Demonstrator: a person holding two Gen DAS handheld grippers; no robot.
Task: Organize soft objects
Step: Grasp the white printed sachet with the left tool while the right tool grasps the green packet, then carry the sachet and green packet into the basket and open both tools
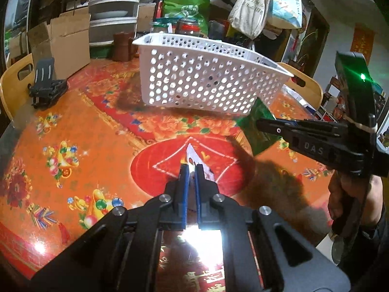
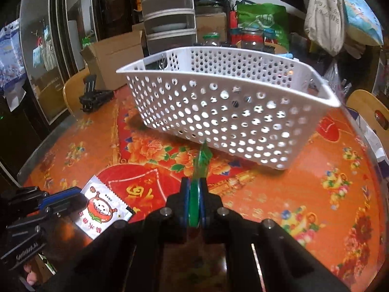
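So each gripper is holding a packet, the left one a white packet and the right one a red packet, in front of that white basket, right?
Not quite. The right gripper is shut on a green packet, not a red one, as the right wrist view shows. The left gripper does hold the white packet, in front of the white basket.

Legible markings: three items.

The right tool [image 1: 261,124] carries the raised letters "DAS" on the side of its black body, seen in the left wrist view. The left tool [image 2: 77,194] has white lettering along its body, too blurred to read. The white sachet [image 2: 103,210] bears red Chinese characters and a cartoon figure; characters not legible. The surface [image 2: 279,194] cloth shows a large yellow Chinese character, upside down, probably "福".
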